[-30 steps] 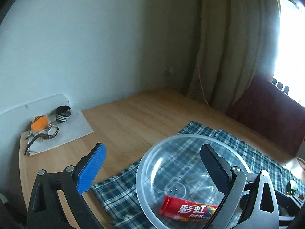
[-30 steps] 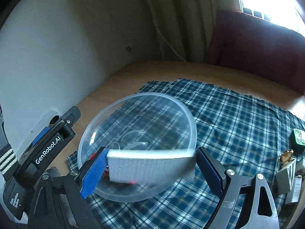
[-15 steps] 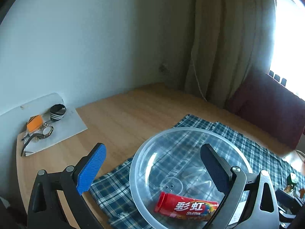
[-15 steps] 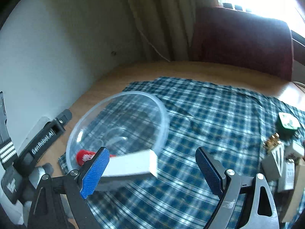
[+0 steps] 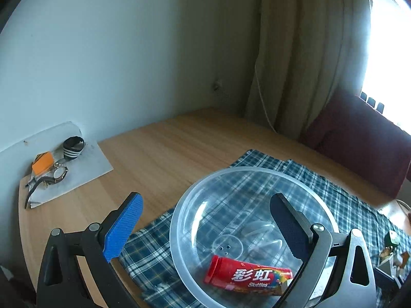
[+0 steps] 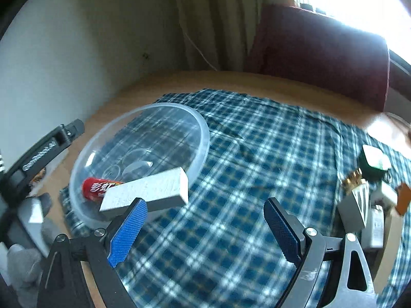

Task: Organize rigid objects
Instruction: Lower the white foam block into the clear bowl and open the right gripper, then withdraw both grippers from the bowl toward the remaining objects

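Wooden bench (image 6: 143,89) under plaid cloth (image 6: 257,154), clear bowl (image 6: 203,138) at nine o'clock holding red Skittles tube (image 5: 246,277), grey block (image 6: 146,192) tilted on its rim, left tongs (image 5: 205,228) and right tongs (image 6: 203,225) both gaping, empty.

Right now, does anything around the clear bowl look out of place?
Yes. A grey rectangular block lies tilted across the clear bowl's near rim, partly over the red Skittles tube inside, not settled in the bowl.
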Motion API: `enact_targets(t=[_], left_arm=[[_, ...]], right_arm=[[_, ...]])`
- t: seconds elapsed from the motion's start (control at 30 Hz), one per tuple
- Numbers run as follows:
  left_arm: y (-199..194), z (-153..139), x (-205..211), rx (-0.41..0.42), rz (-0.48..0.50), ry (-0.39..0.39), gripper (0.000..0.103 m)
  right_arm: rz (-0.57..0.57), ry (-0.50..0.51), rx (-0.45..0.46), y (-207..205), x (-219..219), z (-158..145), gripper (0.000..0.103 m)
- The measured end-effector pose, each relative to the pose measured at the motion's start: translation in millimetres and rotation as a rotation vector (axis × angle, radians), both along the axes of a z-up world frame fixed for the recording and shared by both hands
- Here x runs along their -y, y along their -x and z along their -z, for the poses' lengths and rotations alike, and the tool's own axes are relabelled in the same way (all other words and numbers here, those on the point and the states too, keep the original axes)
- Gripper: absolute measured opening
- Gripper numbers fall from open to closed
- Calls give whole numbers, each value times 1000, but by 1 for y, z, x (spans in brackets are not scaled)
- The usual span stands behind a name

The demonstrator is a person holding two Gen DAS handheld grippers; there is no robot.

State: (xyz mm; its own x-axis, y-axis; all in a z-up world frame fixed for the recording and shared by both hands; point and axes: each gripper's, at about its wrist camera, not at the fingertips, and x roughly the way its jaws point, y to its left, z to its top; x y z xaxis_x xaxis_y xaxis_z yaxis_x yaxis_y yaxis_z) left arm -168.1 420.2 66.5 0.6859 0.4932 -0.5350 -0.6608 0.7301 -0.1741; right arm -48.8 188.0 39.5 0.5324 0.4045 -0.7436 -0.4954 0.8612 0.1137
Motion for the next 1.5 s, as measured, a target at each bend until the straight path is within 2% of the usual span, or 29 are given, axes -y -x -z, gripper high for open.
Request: enact_targets(t=[0.13, 0.9, 1.33, 1.5], left_arm=[[-1, 1, 0, -4, 1, 1, 100], [-14, 4, 15, -67, 71, -46, 100], [-22, 5, 30, -97, 110, -106, 100], [-24, 5, 42, -115, 162, -114, 100]], right_arm=[[29, 5, -2, -15, -13, 6, 95], [102, -81, -18, -2, 32, -1, 96], [174, -121, -13, 13, 83, -4, 97], [220, -139, -16, 15, 110, -6, 97]])
